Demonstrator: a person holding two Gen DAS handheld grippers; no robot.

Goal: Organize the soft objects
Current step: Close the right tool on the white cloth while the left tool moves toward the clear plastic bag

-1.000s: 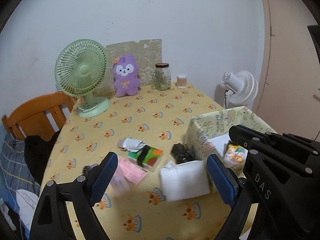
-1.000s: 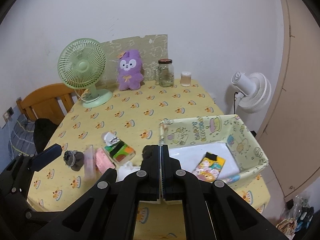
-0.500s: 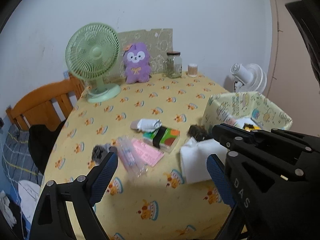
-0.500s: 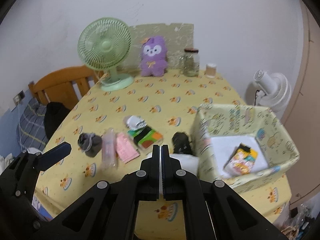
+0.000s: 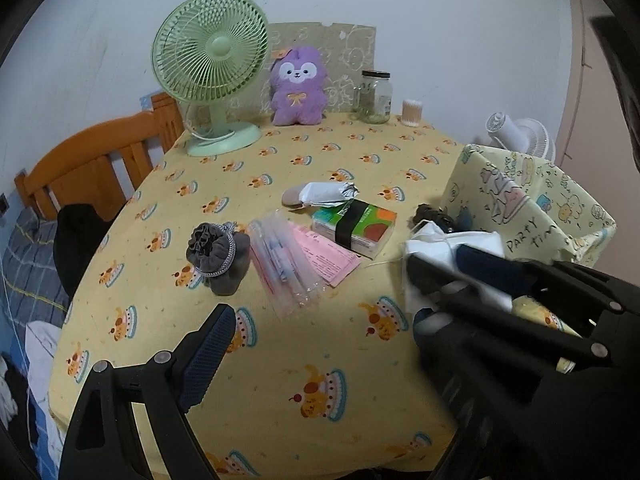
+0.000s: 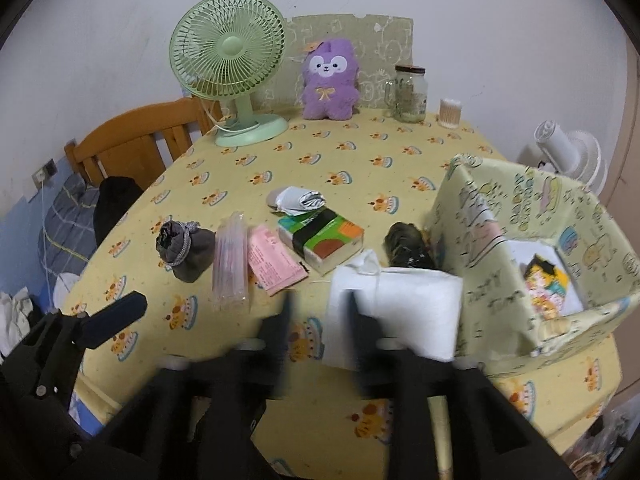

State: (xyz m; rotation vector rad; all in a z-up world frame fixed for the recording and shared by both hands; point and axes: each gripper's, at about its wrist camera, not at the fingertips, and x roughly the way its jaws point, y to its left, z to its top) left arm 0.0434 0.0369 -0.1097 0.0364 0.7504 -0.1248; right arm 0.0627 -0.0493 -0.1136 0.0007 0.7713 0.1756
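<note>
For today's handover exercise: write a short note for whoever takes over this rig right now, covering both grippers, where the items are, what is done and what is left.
Left gripper: jaws open, empty, above the table's near edge.
Right gripper: jaws opening, nothing held, left corner of the white folded cloth between them.
In the box: one colourful pack on white lining.
On the table: grey drawstring pouch, clear sleeve, pink packet, tissue pack, silver-white bundle, dark bundle beside the box.
Left: the loose items; the cloth looks the likely next pick.

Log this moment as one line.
left gripper: open, empty | right gripper: opening, over white cloth edge | box: beside cloth
</note>
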